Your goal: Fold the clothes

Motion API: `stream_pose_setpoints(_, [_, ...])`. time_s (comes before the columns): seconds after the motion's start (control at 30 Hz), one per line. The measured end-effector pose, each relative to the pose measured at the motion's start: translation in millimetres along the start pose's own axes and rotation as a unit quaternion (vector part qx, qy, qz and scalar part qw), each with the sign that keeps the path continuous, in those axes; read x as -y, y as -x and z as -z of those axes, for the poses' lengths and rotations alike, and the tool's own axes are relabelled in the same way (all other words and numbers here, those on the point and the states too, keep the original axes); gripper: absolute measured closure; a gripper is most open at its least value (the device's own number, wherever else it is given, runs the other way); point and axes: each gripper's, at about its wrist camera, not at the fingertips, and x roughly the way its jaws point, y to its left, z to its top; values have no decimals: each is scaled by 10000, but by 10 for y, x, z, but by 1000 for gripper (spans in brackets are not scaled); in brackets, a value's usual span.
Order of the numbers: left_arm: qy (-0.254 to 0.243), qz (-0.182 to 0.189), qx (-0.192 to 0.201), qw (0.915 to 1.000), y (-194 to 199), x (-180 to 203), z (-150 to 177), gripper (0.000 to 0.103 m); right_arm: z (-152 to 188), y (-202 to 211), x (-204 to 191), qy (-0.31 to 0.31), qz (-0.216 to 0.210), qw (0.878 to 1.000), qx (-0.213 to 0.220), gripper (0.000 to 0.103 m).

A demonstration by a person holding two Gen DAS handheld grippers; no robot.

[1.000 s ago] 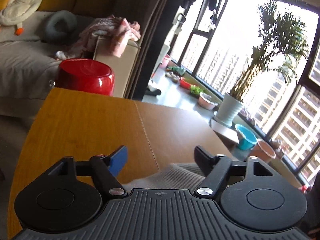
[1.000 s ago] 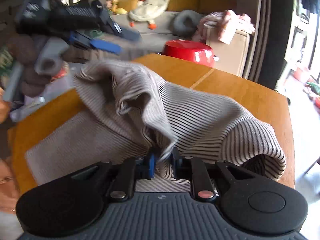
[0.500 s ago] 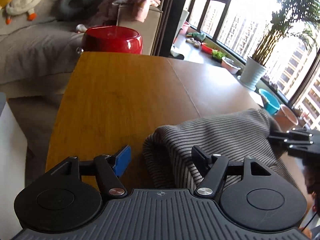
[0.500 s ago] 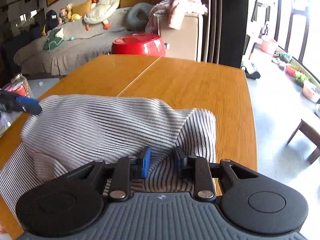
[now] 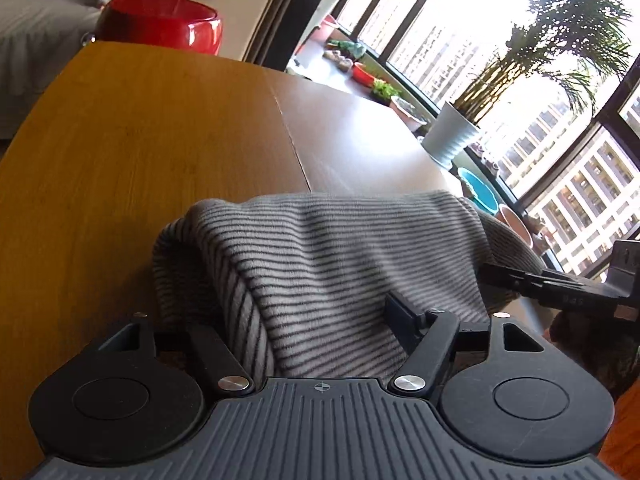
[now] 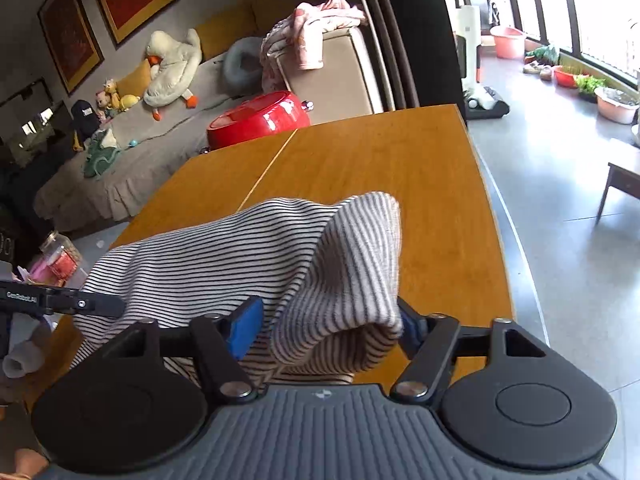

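The striped cloth [image 5: 320,264] lies on the table [image 5: 140,140], near the edge closest to the cameras, bunched up in a soft mound with its folds raised off the wood. The left gripper [image 5: 316,320] has its jaws wide apart, and the cloth fills the space between them; the left finger is hidden under the fabric, the right finger [image 5: 400,314] rests on top of it. The right gripper [image 6: 328,322] also has its jaws apart, with a thick fold of the cloth [image 6: 280,264] lying between the blue pad [image 6: 244,330] and the other finger, which is mostly covered. I cannot tell if the pads press the cloth. Each gripper appears at the side of the other's view, just beside the cloth. Beyond the far edge of the table [image 6: 400,152] stands a red pot [image 6: 260,120], well apart from the cloth. Right of the table, by the window, there is a white planter [image 5: 450,136].
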Motion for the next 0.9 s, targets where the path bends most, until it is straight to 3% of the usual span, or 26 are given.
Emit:
stream_pose_setpoints(0.1, [54,-102,208,9997,-193,-74,-229,42,-153,-235,-73,180,210,9995,128,58])
stream_pose_setpoints(0.3, [402,-283,549,9973,-496,-291,-667,44,-557,-709,-57,405,680,9958,454,59])
stream_pose_setpoints(0.5, [303,-209,388,9986,-351,-225,-519,38,-614,-754,-93,505,705,9943,620,57])
stream_pose_setpoints(0.53, [263,-230,392,9986,-333,-202,-495,41,-610,-760,-107,536,743,9939,617,58])
stream_pose_setpoints(0.6, [178,-297,475,9983,-264,-160,-503,57,-605,-770,-135,598,827,9929,611,75])
stream_pose_setpoints(0.67, [86,-349,592,9976,-161,-105,-517,76,-650,-656,-186,677,817,9918,719,83])
stream_pose_setpoints(0.9, [-261,-281,993,9943,402,181,-446,79,-737,90,-425,756,294,9887,1259,86])
